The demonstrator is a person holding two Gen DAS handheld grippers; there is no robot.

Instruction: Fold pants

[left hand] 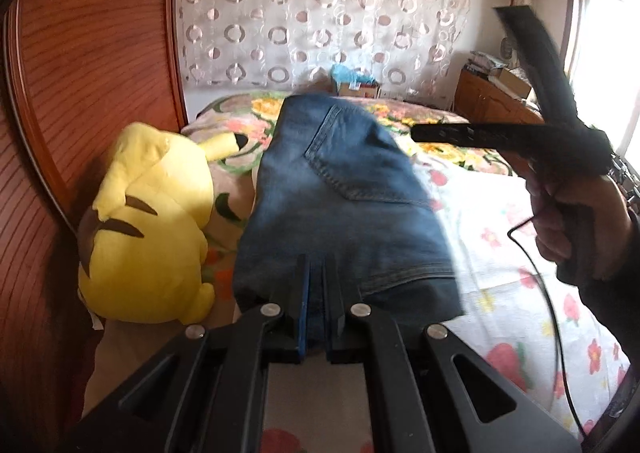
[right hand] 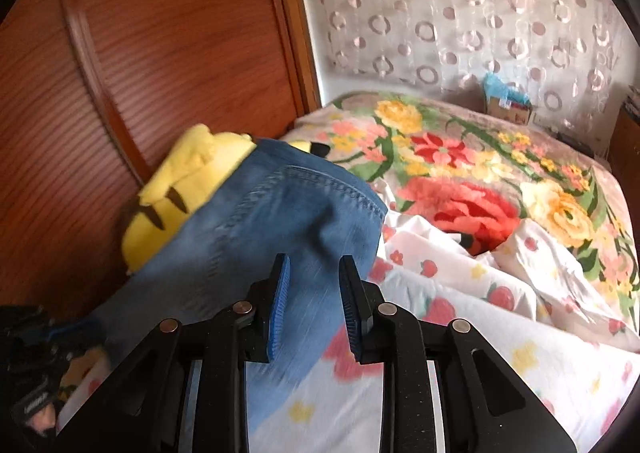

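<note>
Beside the yellow plush toy (left hand: 148, 221), in the left wrist view, the jeans (left hand: 340, 209) lie folded on the floral bed (left hand: 500, 253), back pocket up. At their near hem the left gripper (left hand: 317, 285) has its fingers pressed together on the denim. Right of the jeans, the right gripper (left hand: 452, 93) is blurred, its fingers spread and holding nothing; a hand (left hand: 576, 217) grips its handle.

In the right wrist view, the jeans (right hand: 260, 237) overlap and partly hide the plush toy (right hand: 184, 189). The right gripper (right hand: 314, 293) shows a clear gap between its pads, denim behind them, nothing pinched. Motion blur smears the near cloth. The left gripper (right hand: 36, 365) is cut off at the frame's lower left edge.
</note>
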